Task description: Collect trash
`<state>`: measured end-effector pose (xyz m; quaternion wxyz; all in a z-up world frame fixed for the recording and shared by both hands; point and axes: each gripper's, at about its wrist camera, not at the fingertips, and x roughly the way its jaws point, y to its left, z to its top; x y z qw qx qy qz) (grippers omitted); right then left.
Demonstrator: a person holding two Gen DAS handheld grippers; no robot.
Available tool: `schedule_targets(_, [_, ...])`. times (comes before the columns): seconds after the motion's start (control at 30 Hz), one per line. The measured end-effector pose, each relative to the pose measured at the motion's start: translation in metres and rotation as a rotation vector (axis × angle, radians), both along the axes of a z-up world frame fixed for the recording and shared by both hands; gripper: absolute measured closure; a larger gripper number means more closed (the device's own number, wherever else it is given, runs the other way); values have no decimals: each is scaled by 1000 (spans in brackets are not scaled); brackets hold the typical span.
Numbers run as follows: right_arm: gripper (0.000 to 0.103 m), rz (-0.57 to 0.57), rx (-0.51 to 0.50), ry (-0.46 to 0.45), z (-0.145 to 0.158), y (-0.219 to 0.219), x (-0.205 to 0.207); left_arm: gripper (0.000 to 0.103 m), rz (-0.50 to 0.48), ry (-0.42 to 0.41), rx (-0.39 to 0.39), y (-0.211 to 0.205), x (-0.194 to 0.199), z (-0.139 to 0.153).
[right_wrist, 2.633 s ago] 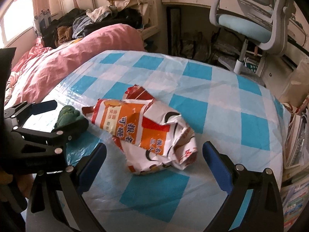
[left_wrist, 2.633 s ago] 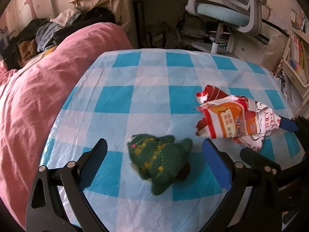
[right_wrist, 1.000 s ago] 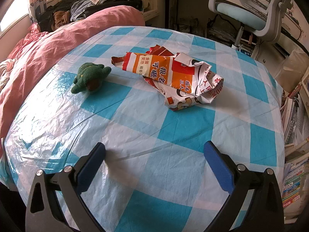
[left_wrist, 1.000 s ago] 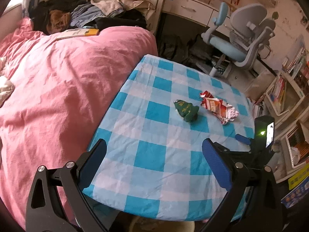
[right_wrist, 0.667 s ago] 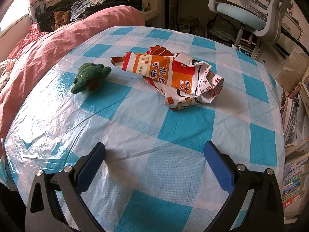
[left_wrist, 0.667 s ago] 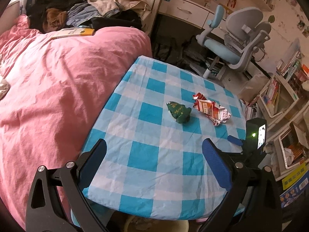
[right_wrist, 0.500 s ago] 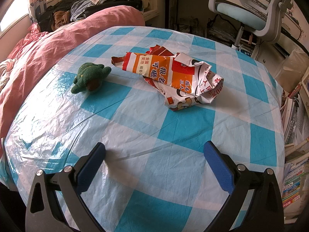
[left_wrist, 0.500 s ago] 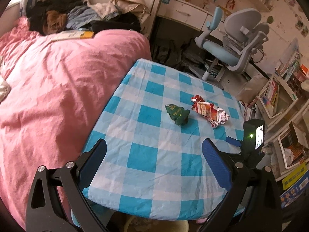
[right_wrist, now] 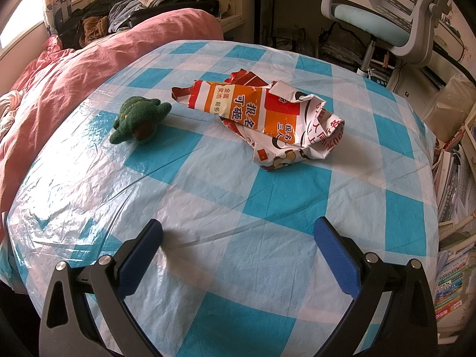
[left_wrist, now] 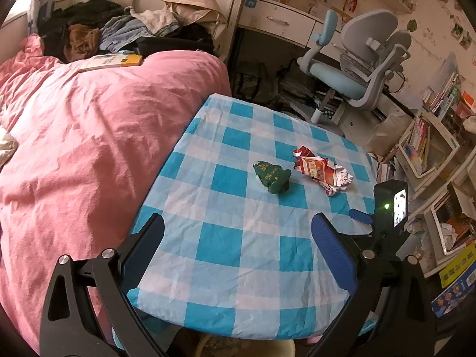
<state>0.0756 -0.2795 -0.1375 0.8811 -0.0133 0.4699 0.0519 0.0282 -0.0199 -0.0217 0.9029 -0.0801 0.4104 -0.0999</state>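
My left camera hangs high and far back from the near edge of the checked table [left_wrist: 226, 247], looking down and forward along my wide-spread left gripper [left_wrist: 238, 238]. It takes in the whole tabletop, the pink bed [left_wrist: 83, 136] along its left edge and the desk chair [left_wrist: 357, 68] beyond its far edge. My right camera sits low and close, just over the near edge, facing the same way past my right gripper [right_wrist: 238, 247]. Both views share the tabletop's middle with the crumpled wrapper [left_wrist: 322, 172] [right_wrist: 267, 116] and green plush toy [left_wrist: 272, 175] [right_wrist: 138, 117]. My right gripper also shows in the left view at the right edge [left_wrist: 386, 208].
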Motion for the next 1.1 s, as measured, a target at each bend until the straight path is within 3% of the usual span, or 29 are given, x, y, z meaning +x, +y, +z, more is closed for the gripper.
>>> schedule_targets(0.67, [6, 0, 0, 0, 0, 0, 0, 8, 3, 11, 139, -19, 8, -14])
schedule_targets(1.1, [6, 0, 0, 0, 0, -1, 0, 7, -15, 50, 168, -32, 19, -26])
